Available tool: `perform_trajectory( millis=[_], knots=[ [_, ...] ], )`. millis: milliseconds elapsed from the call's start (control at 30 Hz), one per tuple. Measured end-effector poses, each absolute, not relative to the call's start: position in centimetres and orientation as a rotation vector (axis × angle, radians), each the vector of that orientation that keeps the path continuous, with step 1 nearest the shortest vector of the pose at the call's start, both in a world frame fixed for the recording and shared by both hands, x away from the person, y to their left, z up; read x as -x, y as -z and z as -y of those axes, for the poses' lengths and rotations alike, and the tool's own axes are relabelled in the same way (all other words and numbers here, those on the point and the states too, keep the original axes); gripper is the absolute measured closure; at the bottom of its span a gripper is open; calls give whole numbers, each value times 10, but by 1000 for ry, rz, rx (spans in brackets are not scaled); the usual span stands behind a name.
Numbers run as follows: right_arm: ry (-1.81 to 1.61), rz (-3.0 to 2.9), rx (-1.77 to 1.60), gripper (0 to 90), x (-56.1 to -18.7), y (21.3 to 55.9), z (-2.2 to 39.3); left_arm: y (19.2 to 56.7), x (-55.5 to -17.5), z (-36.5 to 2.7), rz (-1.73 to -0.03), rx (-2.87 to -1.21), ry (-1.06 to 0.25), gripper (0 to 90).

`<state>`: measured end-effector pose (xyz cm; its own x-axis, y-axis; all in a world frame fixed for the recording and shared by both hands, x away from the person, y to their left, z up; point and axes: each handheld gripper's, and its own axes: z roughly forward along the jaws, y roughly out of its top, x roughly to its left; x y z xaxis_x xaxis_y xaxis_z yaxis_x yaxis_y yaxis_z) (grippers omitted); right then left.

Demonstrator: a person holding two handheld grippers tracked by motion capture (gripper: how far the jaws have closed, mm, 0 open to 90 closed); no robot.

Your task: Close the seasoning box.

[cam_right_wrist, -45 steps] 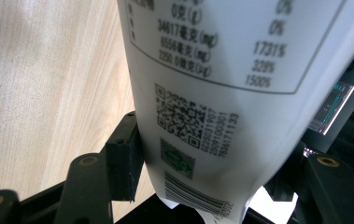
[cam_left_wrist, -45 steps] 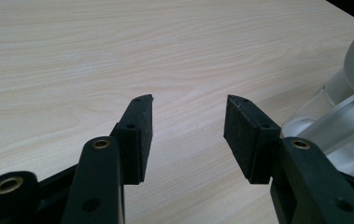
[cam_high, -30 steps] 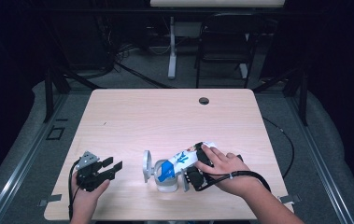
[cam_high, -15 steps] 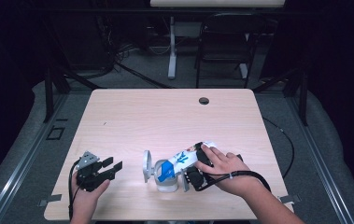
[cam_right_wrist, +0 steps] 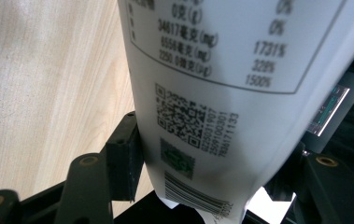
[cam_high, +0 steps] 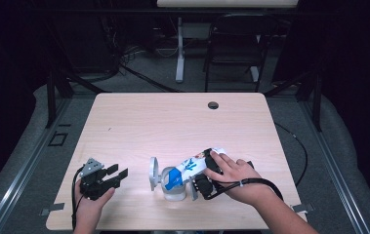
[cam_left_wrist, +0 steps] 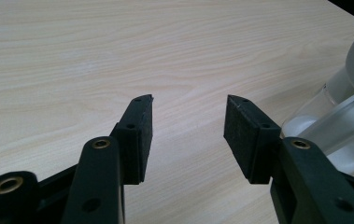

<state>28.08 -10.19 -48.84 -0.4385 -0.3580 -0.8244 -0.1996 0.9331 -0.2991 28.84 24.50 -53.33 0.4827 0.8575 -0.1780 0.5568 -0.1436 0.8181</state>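
Light wood-grain table (cam_high: pixel 138 122), rounded corners, one dark cable hole (cam_high: pixel 213 105) near its far edge. All the work sits at the near edge; the far two thirds of the top lie bare — wide room there. Beyond the table, dark floor, a chair (cam_high: pixel 231 44) and desk legs.

Left gripper (cam_high: pixel 116 176) rests low at the near left, held in the person's left hand (cam_high: pixel 91 204), jaws parted with nothing between them. It stands apart from the jar (cam_high: pixel 173 185) to its right, bare wood between.

Right gripper (cam_right_wrist: pixel 212 186) is clamped on a white pouch (cam_high: pixel 192 168), blue printed at its lower end, tilted over the mouth of the clear jar. The right hand (cam_high: pixel 236 178) covers the gripper body; its cable loops off toward the table's right edge.

The jar's grey lid (cam_high: pixel 152 171) stands hinged open on the left side.

The left gripper view gives the ribbed black pads (cam_left_wrist: pixel 139 135) and, at its right margin, the jar's clear glossy wall (cam_left_wrist: pixel 333 135) and grey lid rim — very close. The right gripper view gives the pouch's smooth white back (cam_right_wrist: pixel 221 93): a nutrition table, QR code, barcode, the pads pressed on both flanks.
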Motion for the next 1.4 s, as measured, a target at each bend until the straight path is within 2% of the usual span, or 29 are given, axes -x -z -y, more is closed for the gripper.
perform_trajectory(
  millis=[1400],
  knots=[
    [184, -2026, 418, 416, -281, 489, 102, 533, -288, -246, -1191, -1825, -420, 522]
  ],
)
